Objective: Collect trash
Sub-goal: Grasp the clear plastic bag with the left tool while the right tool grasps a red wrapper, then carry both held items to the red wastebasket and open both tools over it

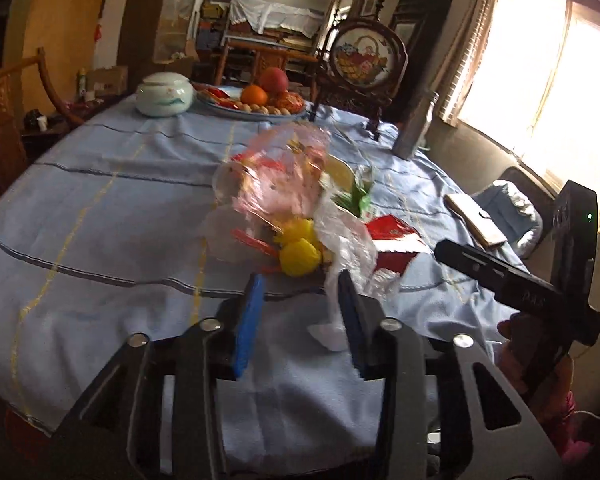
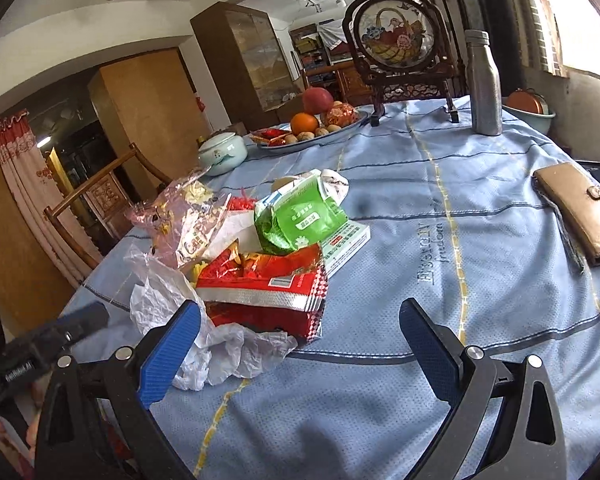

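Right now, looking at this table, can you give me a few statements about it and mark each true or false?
1. The red snack bag lies in the trash pile. True.
2. The silver bottle lies on its side. False: it stands upright.
3. The right claw grips the brown wallet. False: it is open, and the wallet lies apart.
4. An orange sits on the fruit plate. True.
5. The tablecloth is green. False: it is light blue.

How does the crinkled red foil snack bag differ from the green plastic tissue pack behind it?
The red foil snack bag looks torn open and flattened, silver edge showing; the green plastic tissue pack is puffier and sits propped higher. The red bag lies nearer the grippers, partly over thin white plastic film; the green pack rests against a white box. Both sit in one litter pile on the blue tablecloth.
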